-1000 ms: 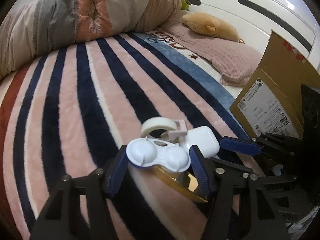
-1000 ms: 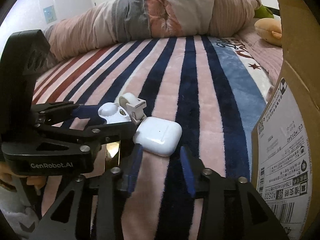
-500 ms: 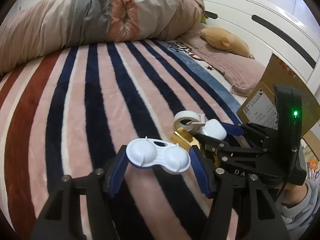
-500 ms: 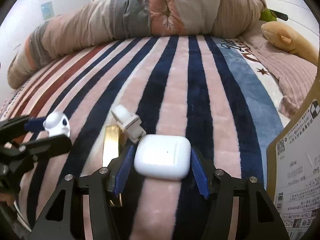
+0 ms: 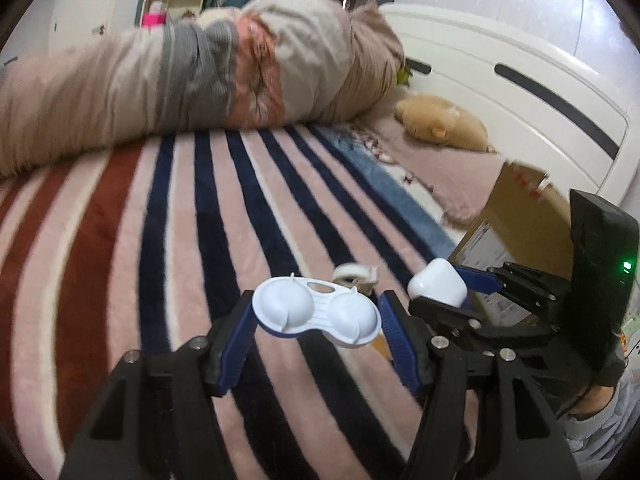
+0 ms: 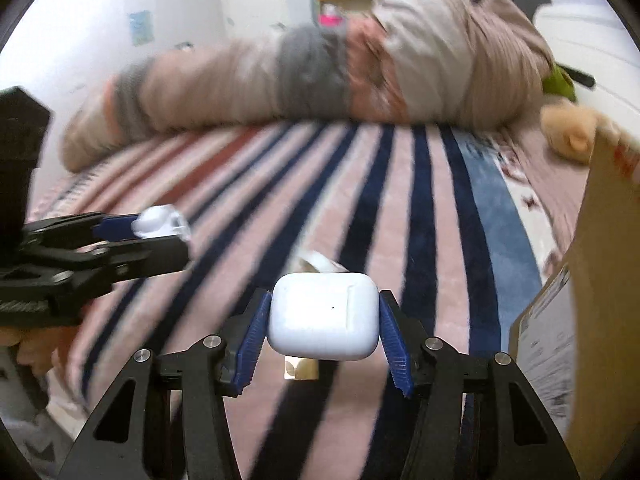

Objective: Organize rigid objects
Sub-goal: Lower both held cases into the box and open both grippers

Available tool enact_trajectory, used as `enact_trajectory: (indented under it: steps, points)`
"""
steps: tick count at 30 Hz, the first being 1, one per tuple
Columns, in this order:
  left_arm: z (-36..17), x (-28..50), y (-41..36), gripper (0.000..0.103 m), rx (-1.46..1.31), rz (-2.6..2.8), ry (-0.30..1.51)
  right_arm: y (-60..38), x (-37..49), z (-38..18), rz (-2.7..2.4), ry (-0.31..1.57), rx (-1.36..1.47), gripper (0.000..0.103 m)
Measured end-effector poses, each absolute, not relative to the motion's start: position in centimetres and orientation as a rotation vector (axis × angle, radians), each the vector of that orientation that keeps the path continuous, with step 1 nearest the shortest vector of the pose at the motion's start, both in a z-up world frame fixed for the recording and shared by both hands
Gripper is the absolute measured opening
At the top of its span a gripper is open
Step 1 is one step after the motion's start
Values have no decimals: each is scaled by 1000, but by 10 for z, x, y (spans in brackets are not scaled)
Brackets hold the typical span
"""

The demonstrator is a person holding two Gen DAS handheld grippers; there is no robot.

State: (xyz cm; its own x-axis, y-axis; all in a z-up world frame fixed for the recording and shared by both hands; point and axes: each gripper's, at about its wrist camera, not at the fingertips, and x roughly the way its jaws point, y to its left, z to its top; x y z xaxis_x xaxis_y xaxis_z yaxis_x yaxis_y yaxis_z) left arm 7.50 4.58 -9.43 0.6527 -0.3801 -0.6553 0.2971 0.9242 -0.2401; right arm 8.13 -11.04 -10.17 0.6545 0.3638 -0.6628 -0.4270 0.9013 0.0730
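Left claw: my left gripper (image 5: 318, 316) is closed onto the contact lens case (image 5: 316, 312), blue pads on its two rounded ends, the case held clear of the striped blanket (image 5: 120, 260).
Left risk: I reckon those domed ends are slick; the pads sit on curves, so a jolt could let the case pivot or squirt out onto the blanket.
Middle, on the blanket: the tape dispenser (image 5: 356, 274) lies just beyond my left claw, and a gold bar (image 6: 301, 368) peeks out below the right one. Both not yet picked up.
Middle risk: both claws are close together over these leftovers; swinging either one low could knock the dispenser away.
Right claw: my right gripper (image 6: 322, 332) is clamped on the earbud case (image 6: 323, 316), pads flat against its two sides, lifted off the blanket.
Right risk: smooth glossy shell, narrow contact; the view is smeared, so I judge we're moving fast, and a quick swing might slide it loose.
Far right: the cardboard box (image 6: 600, 280) stands at the right edge, near the right claw.
Box risk: its upright flap is the likely snag; clipping it with a finger could tip the box or jar the earbud case free. I can't see inside it.
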Motion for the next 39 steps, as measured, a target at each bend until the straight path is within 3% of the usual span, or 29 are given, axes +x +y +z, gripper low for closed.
enact_trajectory:
  steps: [8, 15, 28, 31, 39]
  points:
    - [-15, 42, 15, 58, -99, -501, 655, -143, 27, -17, 538, 546, -67, 50]
    - [23, 48, -59, 58, -43, -625, 616, -223, 11, 18, 387, 480, -50, 50]
    - [21, 90, -199, 58, 120, -776, 766, -336, 59, -26, 150, 664, -80, 51]
    - [13, 98, -219, 58, 165, -779, 811, -347, 54, -29, 151, 639, -62, 68]
    - [-4, 112, -246, 58, 255, -771, 867, -352, 39, -23, 186, 590, -48, 69]
